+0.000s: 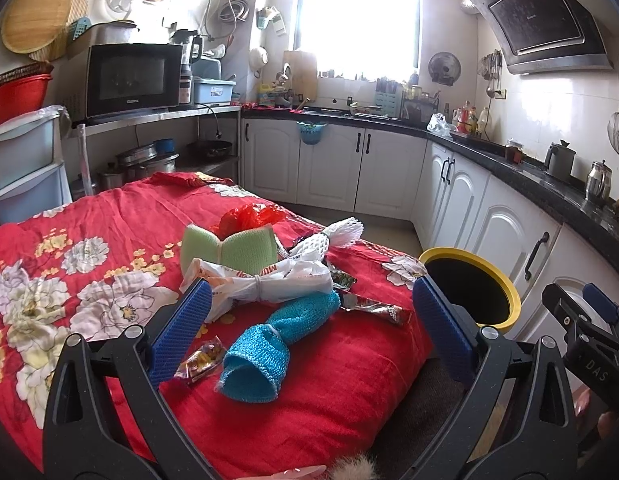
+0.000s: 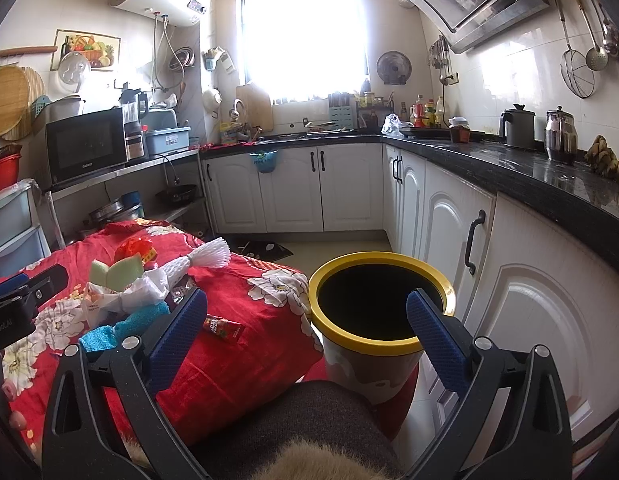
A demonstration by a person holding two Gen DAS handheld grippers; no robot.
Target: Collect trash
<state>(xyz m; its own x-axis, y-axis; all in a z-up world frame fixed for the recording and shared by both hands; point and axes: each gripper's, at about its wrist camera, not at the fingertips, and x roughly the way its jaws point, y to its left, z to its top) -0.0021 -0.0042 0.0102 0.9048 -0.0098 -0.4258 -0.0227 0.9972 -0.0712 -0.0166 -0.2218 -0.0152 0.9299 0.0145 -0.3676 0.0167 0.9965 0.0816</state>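
A pile of trash lies on a red floral cloth (image 1: 109, 208): a blue foam net (image 1: 269, 344), a knotted white plastic bag (image 1: 265, 280), a green foam sleeve (image 1: 229, 248), a white foam net (image 1: 337, 236), a red plastic bag (image 1: 249, 216) and snack wrappers (image 1: 201, 360). My left gripper (image 1: 309, 328) is open and empty above the blue net. A bin with a yellow rim (image 2: 381, 304) stands right of the cloth. My right gripper (image 2: 305, 328) is open and empty, between the cloth's edge and the bin. A red wrapper (image 2: 223, 328) lies near its left finger.
White cabinets (image 2: 529, 320) under a black counter (image 2: 549, 176) run along the right and back. A microwave (image 1: 133, 78) sits on a steel shelf at the left, with plastic drawers (image 1: 25, 168) beside it. A person's dark-clad knee (image 2: 301, 420) is below the right gripper.
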